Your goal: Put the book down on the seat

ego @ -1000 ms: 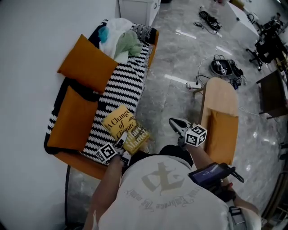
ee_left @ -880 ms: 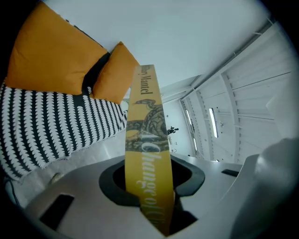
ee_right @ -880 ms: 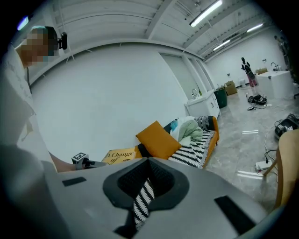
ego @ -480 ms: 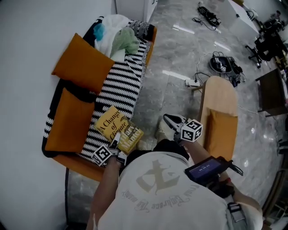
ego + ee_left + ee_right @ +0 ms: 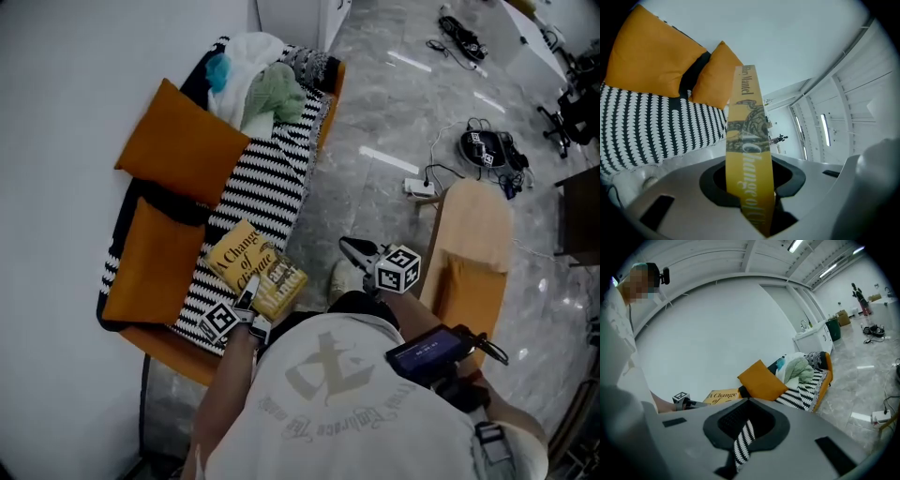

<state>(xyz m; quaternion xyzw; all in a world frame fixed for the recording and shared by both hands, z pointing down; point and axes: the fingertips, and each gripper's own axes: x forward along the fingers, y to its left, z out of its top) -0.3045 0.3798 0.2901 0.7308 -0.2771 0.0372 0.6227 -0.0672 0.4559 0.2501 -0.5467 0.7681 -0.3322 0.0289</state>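
Yellow book [image 5: 255, 269], clamped edge-on in the left gripper [image 5: 247, 298], is low over the striped sofa seat [image 5: 267, 183]. It likely isn't released yet. The right gripper [image 5: 356, 252] is empty, its jaws narrowly apart.

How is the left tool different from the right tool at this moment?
The left tool is shut on the yellow book, while the right tool holds nothing and its jaws stand apart. The left tool reaches over the striped seat, while the right tool hangs over the grey floor. Both bear a marker cube.
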